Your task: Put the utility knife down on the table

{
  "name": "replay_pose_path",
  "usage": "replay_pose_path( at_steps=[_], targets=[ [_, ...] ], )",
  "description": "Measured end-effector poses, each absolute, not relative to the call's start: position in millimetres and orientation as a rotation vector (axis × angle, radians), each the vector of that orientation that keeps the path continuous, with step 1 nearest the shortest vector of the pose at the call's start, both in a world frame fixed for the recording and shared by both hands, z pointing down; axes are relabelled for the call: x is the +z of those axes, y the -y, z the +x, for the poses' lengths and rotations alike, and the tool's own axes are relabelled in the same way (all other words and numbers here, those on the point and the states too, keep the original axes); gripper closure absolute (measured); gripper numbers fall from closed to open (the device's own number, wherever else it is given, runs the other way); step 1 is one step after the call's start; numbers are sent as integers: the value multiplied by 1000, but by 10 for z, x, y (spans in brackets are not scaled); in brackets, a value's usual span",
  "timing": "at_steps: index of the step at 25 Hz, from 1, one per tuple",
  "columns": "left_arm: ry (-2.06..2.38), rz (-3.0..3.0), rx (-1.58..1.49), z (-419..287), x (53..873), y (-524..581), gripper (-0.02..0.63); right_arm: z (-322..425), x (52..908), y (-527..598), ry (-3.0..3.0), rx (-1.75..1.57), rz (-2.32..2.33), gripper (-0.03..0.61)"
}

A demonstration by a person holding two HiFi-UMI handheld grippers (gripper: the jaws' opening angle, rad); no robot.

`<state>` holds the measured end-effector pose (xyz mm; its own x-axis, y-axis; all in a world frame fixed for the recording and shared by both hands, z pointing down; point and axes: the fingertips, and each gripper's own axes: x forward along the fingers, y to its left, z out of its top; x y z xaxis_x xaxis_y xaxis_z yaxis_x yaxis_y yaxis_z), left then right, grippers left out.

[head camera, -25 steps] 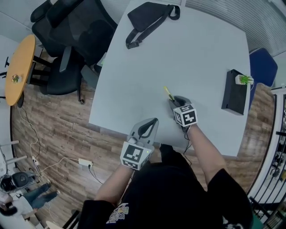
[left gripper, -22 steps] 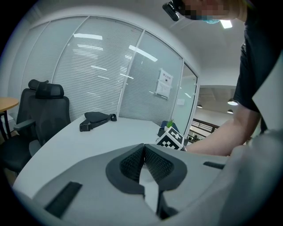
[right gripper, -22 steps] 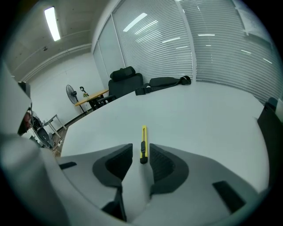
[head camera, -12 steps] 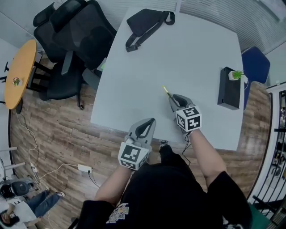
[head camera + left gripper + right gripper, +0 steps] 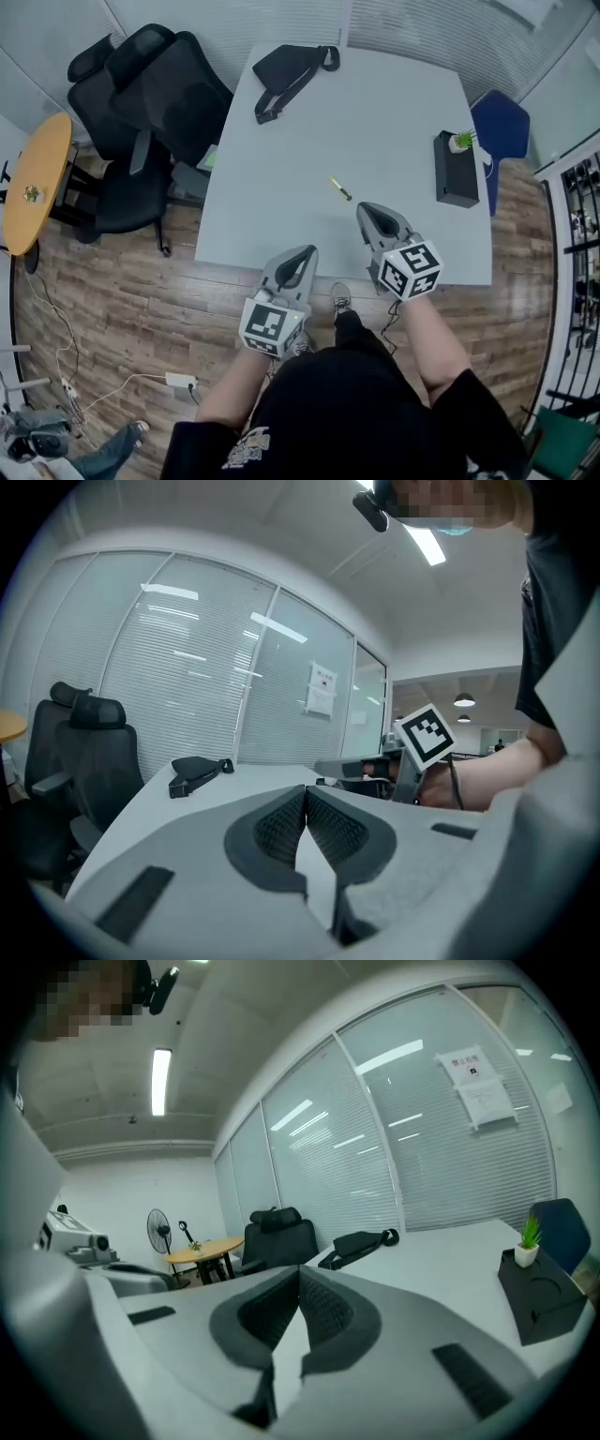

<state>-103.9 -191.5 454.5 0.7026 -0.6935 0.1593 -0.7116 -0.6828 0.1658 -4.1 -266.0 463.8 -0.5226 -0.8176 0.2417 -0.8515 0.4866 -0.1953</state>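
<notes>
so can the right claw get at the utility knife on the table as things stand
Probably yes. The utility knife lies alone on bare table just ahead of the right claw, with nothing between them. The claw is shut and empty, so it would have to open first.

We recorded plank flooring (image 5: 112, 309), a pale grey table (image 5: 375, 122), black office chairs (image 5: 159, 103), a round wooden table (image 5: 33, 183), a blue chair (image 5: 502, 127), blind-covered glass walls (image 5: 450, 1147), one ceiling strip light (image 5: 161, 1077).
</notes>
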Motion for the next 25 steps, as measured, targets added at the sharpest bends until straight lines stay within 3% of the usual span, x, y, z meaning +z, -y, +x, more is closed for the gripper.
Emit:
replay_pose_path(
  at_steps=[9,25],
  targets=[
    [1090,2761,48,-1346,4250,1537,609,-182,3966,1604,2631,248,1583,575],
    [1086,2732,39,-856,4076,897,609,204,3699,800,2650,199,1565,575]
  ],
)
